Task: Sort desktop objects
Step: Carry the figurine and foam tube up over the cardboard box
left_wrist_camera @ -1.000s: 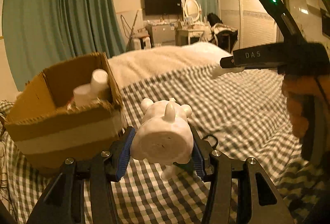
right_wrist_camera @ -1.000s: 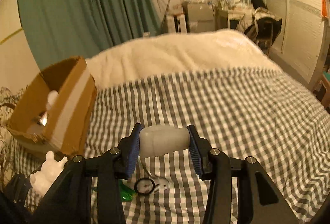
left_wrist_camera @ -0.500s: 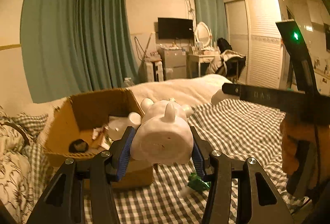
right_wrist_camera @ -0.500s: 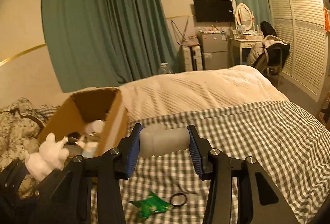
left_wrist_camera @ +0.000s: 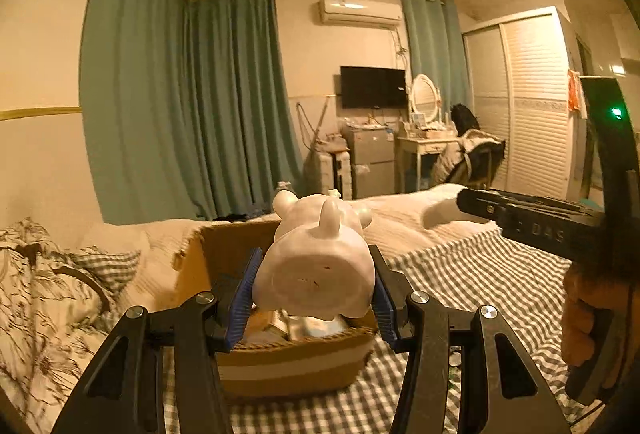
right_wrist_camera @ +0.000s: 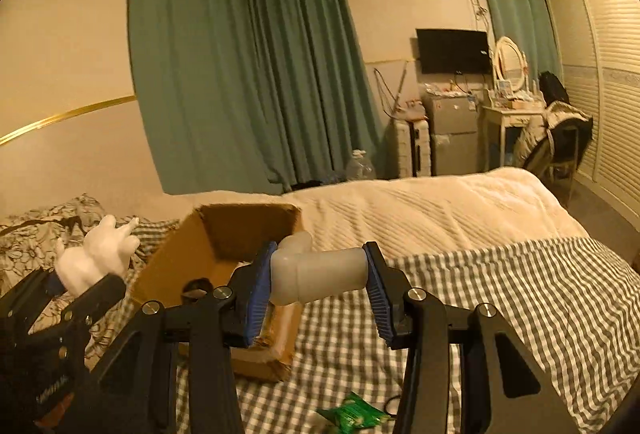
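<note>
My left gripper (left_wrist_camera: 314, 290) is shut on a white animal figurine (left_wrist_camera: 316, 266), held base toward the camera, above the near edge of an open cardboard box (left_wrist_camera: 296, 362) on the checked bed cover. The right gripper (right_wrist_camera: 318, 284) is shut on a white plastic bottle (right_wrist_camera: 320, 276) lying sideways between its blue pads, just right of the same box (right_wrist_camera: 224, 246). In the right wrist view the figurine (right_wrist_camera: 98, 258) and left gripper (right_wrist_camera: 76, 290) appear at far left. In the left wrist view the right gripper's body (left_wrist_camera: 552, 226) and a hand (left_wrist_camera: 588, 318) fill the right side.
Several small items lie inside the box. A green wrapper (right_wrist_camera: 352, 414) and a dark ring lie on the checked cover (right_wrist_camera: 520, 314) near the front. A cream blanket (right_wrist_camera: 420, 206) covers the far bed; patterned pillows (left_wrist_camera: 40, 274) sit at left.
Both grippers have risen with their objects and moved toward the box; the views now look more level across the room. The box has come closer under the left gripper.
</note>
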Demonstrator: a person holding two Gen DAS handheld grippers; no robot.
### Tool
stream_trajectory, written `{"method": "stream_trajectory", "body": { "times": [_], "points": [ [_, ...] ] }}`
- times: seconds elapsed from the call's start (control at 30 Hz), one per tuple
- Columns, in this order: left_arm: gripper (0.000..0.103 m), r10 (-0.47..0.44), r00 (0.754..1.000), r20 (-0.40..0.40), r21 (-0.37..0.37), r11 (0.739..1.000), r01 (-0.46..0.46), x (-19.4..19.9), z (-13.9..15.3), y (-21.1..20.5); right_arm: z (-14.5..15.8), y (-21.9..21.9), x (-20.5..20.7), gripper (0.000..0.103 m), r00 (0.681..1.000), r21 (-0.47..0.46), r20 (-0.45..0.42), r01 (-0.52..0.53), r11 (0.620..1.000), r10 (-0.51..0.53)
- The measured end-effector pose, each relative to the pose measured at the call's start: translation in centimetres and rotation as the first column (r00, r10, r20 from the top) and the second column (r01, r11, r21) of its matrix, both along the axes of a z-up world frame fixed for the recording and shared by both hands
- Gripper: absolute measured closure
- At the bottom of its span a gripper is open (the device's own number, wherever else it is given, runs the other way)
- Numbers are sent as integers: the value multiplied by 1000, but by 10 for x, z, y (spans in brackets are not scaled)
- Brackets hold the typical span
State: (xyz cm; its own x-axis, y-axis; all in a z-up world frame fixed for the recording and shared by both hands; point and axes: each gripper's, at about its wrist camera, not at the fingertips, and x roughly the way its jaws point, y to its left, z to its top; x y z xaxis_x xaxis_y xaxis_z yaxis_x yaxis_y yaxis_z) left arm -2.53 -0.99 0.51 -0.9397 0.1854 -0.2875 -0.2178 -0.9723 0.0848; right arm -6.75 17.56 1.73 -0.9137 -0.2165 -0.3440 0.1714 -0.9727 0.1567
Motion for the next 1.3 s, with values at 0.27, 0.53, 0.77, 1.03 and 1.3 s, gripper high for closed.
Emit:
{"method": "stream_trajectory", "body": {
  "times": [0.27, 0.53, 0.77, 1.03, 1.3],
  "points": [
    [50, 30, 999, -8, 41, 999, -30, -6, 5, -21, 13, -30, -1, 60, 996, 0, -38, -83, 997, 83],
    [50, 58, 998, -9, 50, 997, -57, -22, 7, -36, 13, -55, -16, 60, 989, 19, -45, -137, 990, 138],
    [50, 80, 997, 11, 51, 995, -81, -47, 3, -47, 5, -71, -40, 60, 983, 42, -40, -178, 983, 180],
    [50, 106, 990, 89, 67, 991, -112, -85, -21, -62, -12, -85, -66, 60, 976, 66, -25, -213, 975, 215],
    [50, 122, 973, 196, 57, 989, -136, -125, -59, -73, -37, -99, -97, 59, 968, 86, 26, -250, 965, 248]
  ]
}}
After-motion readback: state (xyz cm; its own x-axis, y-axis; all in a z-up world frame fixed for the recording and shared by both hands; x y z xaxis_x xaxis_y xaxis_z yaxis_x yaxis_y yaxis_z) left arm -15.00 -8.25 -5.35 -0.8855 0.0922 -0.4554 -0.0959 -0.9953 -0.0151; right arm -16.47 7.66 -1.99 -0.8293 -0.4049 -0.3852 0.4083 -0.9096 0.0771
